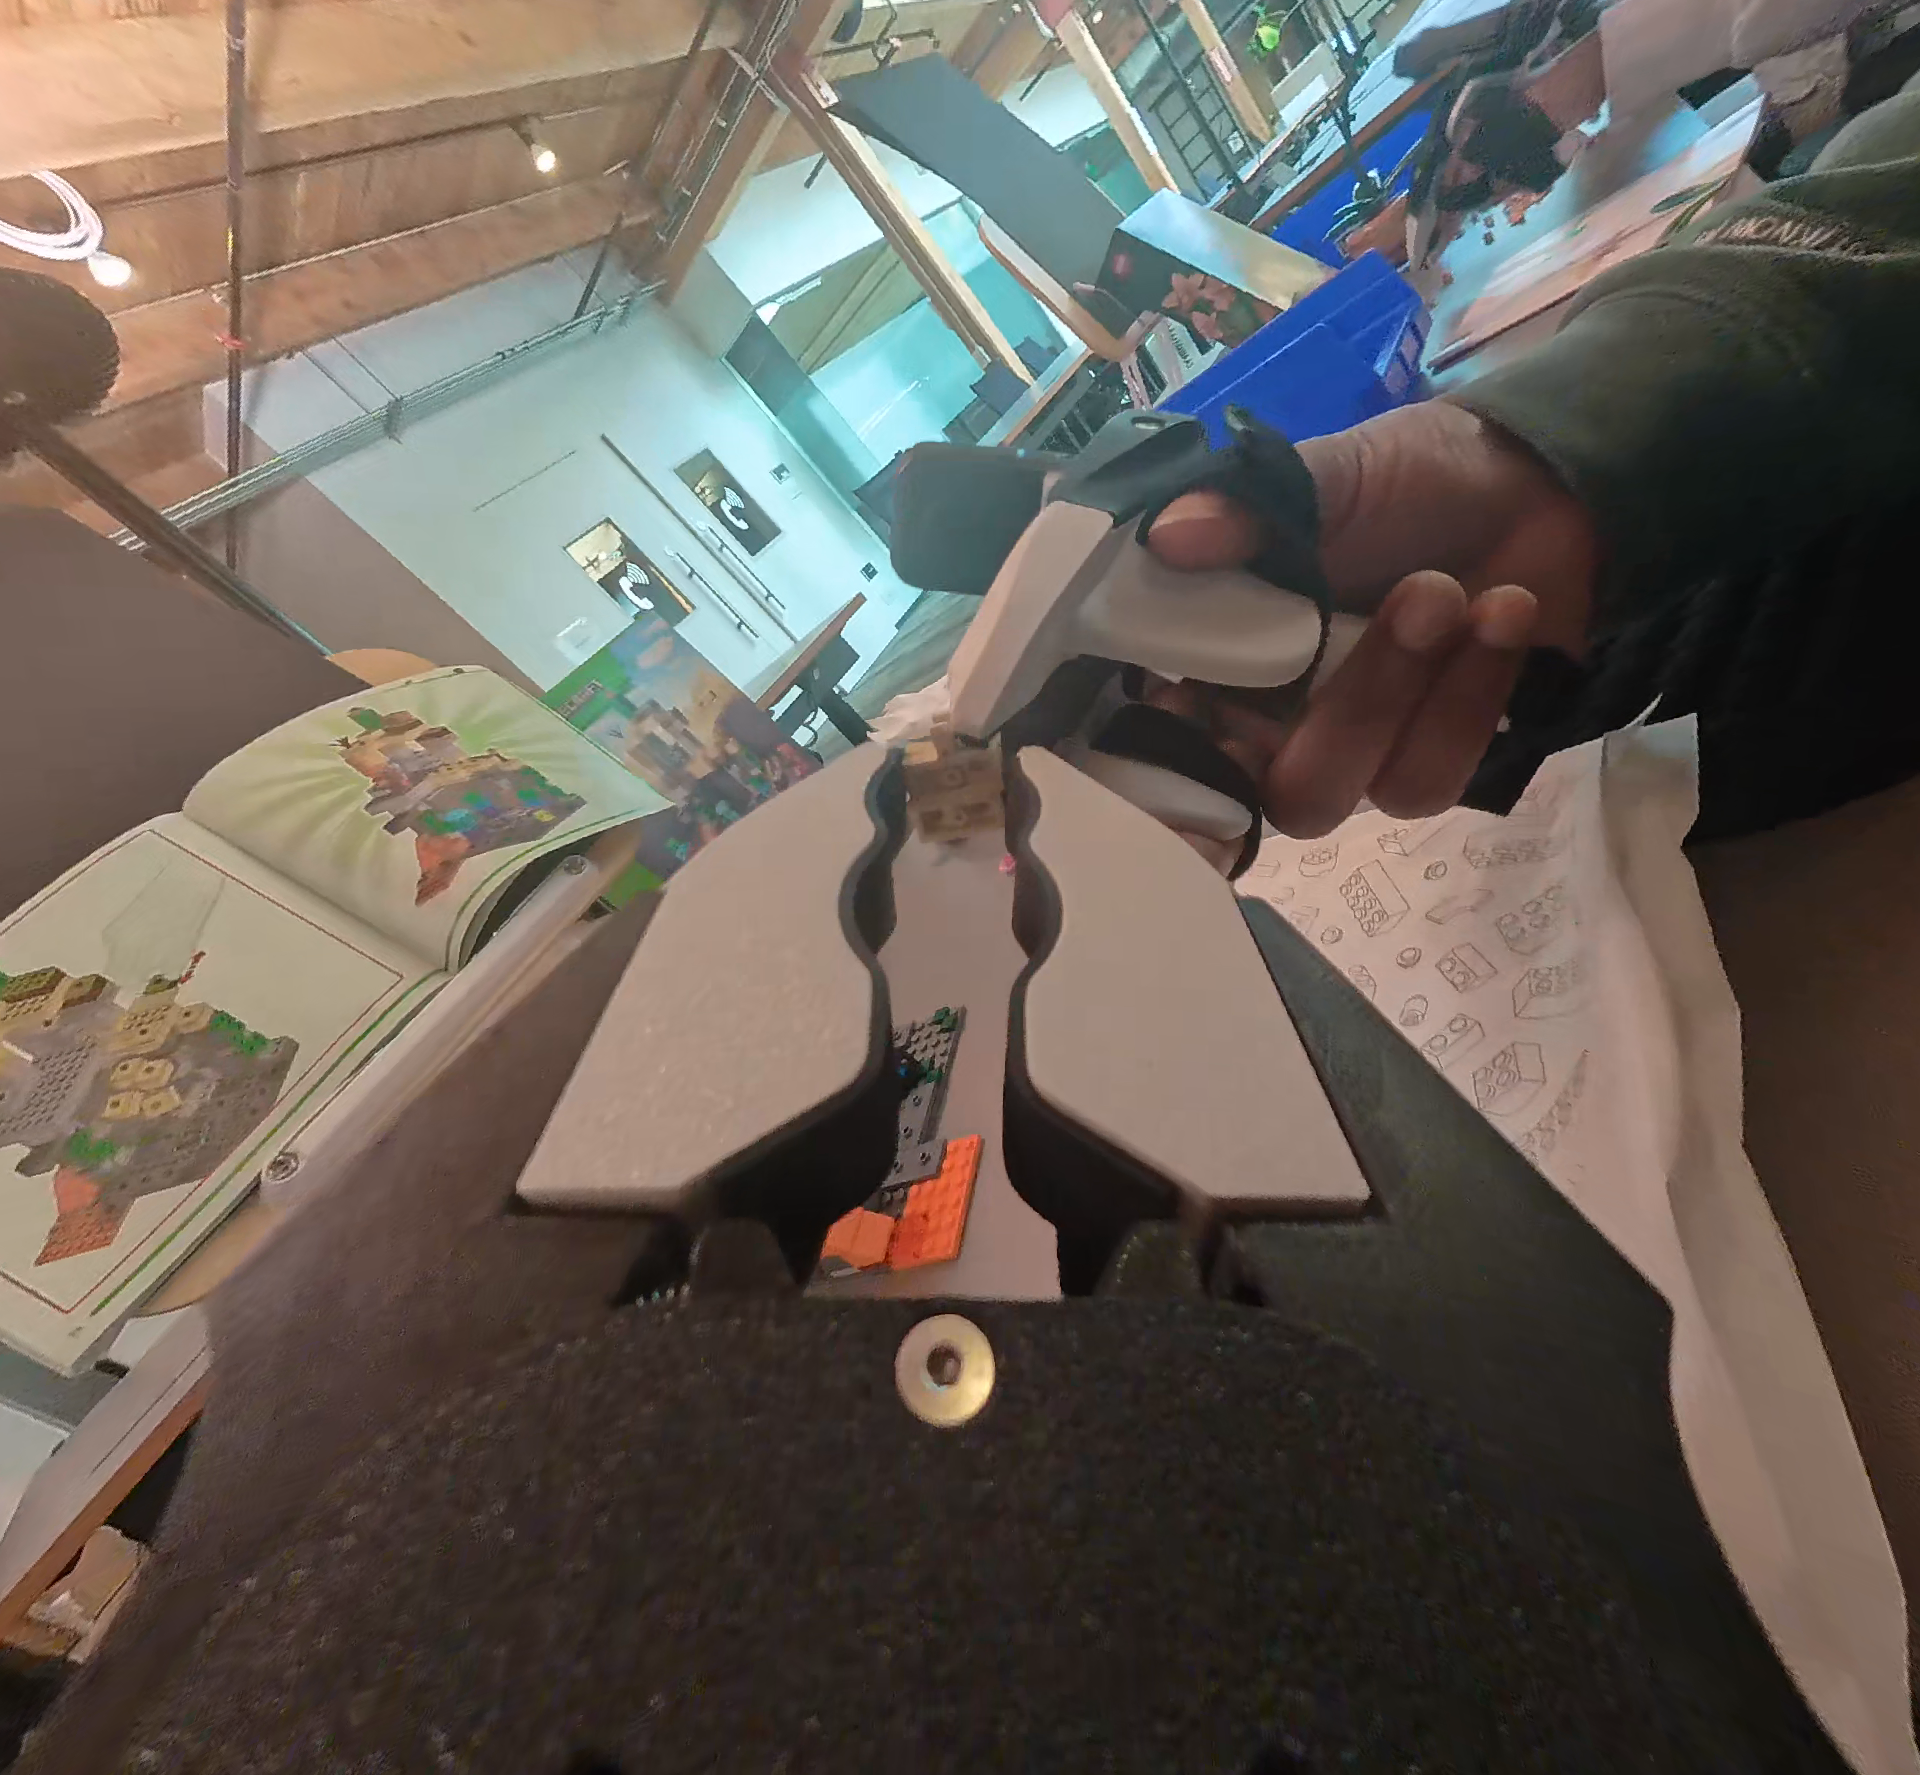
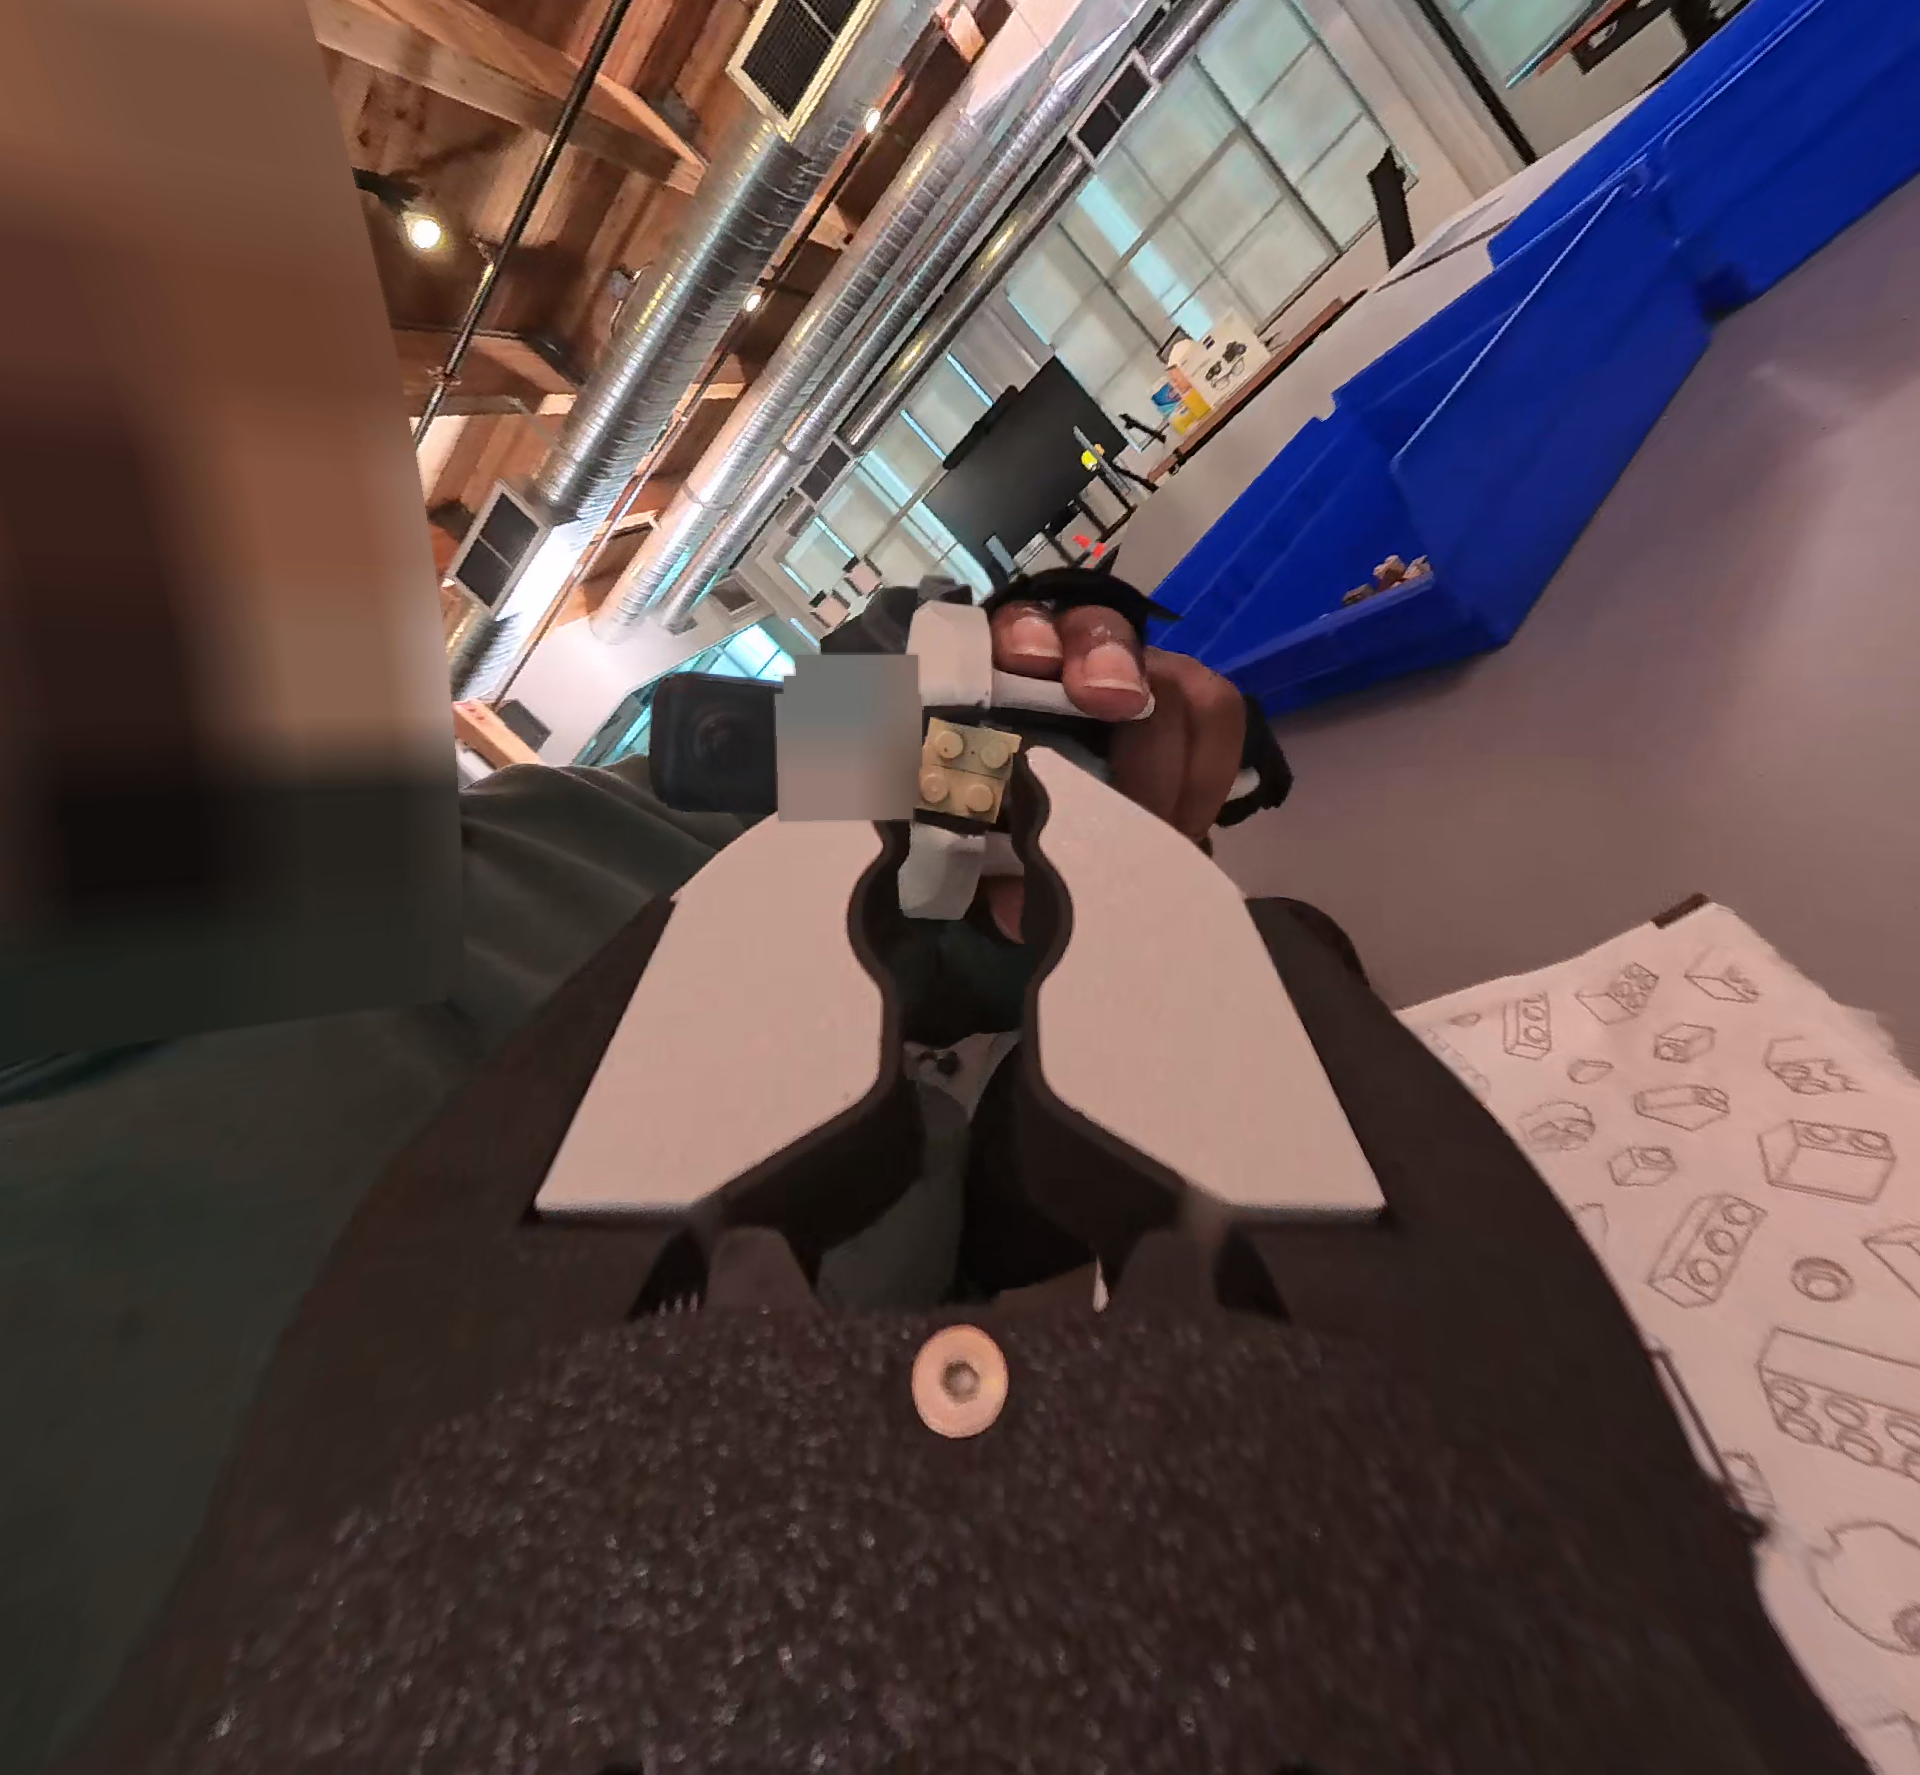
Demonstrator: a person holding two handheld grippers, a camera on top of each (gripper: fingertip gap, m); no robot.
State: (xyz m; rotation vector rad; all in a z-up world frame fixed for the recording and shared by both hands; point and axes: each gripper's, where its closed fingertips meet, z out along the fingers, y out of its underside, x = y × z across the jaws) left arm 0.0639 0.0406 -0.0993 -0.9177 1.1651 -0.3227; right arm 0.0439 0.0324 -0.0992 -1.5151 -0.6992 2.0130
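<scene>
A small tan brick piece [image 1: 954, 790] sits between the tips of my left gripper [image 1: 954, 795], which is shut on it. My right gripper [image 1: 987, 738], held by a hand in a green sleeve, comes in from the right and meets the same piece tip to tip. In the right wrist view the tan piece [image 2: 966, 769] shows its studs between the tips of my right gripper [image 2: 956, 780], which looks closed on its sides. The left gripper's white fingers [image 2: 940, 868] clamp it from above and below. Both grippers are raised above the table.
An open instruction booklet [image 1: 260, 946] and a set box [image 1: 686, 717] lie at the left. A partial build of orange and grey plates [image 1: 914, 1195] lies below the left gripper. A white paper bag with brick drawings [image 2: 1714, 1154] lies at the right. Blue bins [image 2: 1558, 395] stand behind on the grey table [image 2: 1455, 686]. Only a small space, under 4 cm, lies between the two pairs of fingers.
</scene>
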